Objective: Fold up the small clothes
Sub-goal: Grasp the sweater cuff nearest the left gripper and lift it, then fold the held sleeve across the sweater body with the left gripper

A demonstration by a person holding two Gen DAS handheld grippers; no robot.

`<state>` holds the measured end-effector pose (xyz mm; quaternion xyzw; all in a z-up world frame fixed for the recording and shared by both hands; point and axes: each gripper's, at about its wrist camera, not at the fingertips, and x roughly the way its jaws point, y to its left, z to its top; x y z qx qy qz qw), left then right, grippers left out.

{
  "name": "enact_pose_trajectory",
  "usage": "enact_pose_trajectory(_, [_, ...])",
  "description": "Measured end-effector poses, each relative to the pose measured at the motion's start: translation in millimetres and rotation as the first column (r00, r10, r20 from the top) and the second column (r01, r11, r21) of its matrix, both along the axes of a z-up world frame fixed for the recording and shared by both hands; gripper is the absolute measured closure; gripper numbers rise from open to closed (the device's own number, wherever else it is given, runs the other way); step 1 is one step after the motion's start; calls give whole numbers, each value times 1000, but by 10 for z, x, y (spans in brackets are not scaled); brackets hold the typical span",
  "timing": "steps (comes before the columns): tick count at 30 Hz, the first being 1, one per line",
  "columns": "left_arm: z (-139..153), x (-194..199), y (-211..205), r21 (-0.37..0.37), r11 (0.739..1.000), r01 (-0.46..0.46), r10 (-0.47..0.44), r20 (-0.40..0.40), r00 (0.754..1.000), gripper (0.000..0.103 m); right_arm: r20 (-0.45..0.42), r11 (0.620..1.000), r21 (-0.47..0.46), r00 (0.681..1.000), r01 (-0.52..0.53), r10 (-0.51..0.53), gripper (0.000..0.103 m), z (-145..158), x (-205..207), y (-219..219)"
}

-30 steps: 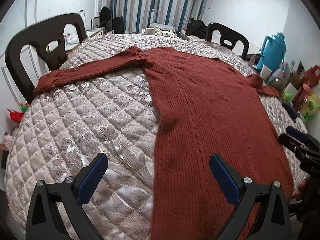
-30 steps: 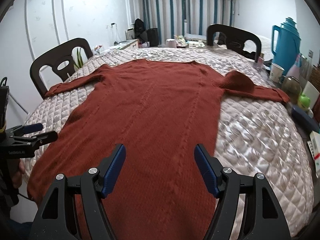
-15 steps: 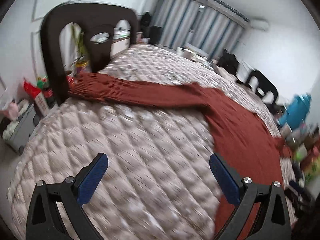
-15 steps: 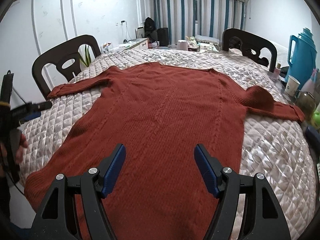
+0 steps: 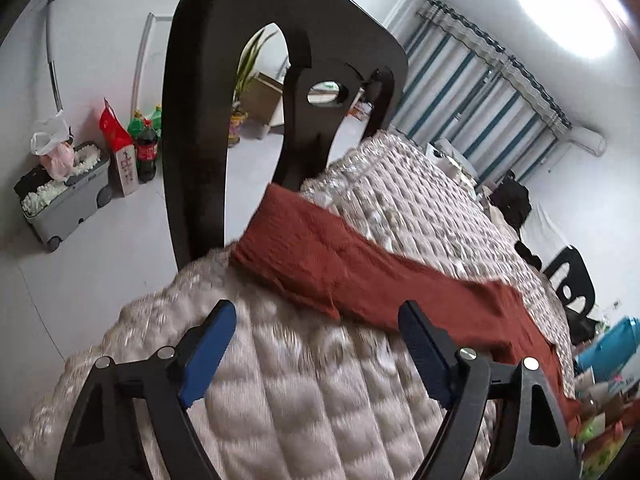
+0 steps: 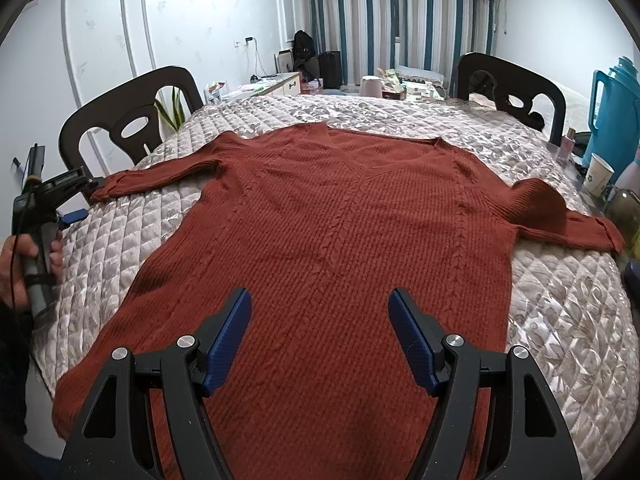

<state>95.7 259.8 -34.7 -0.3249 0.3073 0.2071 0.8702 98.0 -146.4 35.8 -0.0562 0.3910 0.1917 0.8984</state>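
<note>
First fold not started: sweater (image 6: pixel 332 232) is spread flat. Left gripper (image 5: pixel 316 344), jaws apart, closing, empty, is aimed at sleeve cuff (image 5: pixel 288 248); right gripper (image 6: pixel 320 332) is held apart above hem. Cuff must be pinched next.

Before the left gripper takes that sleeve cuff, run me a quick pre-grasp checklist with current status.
1. Sweater lying flat on the quilted table cover, both sleeves spread: ok.
2. Left gripper open, nothing between its jaws, which have just been closing: ok.
3. Left sleeve cuff reached: not ok, it lies ahead of the fingertips.
4. Chair right behind the cuff, clearance: cannot tell.
5. Right gripper open above the sweater body, holding nothing: ok.
</note>
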Motion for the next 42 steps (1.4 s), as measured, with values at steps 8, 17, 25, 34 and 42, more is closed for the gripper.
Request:
enact_pose_trajectory(8, [-3, 155, 129, 50, 997, -57, 59, -32, 998, 45, -6, 1000, 7, 1000, 7, -7, 32, -27, 113, -13])
enact_pose_trajectory(17, [297, 232, 26, 123, 992, -13, 13, -1, 1000, 93, -3, 999, 35, 1000, 15, -15, 32, -32, 130, -98])
enact_pose_trajectory(25, [974, 565, -741, 251, 945, 211, -246, 117, 962, 94, 13, 996, 72, 999, 45, -47, 32, 2, 76, -262])
enact_pose_trajectory(34, [1131, 1145, -2372, 305, 716, 628, -684, 122, 720, 94, 11, 988, 87, 991, 129, -131, 32, 7, 7, -561])
enact_pose_trajectory(42, [404, 1411, -3134, 110, 452, 885, -890, -5, 456, 91, -46, 967, 134, 976, 218, -213, 32, -46, 88, -896])
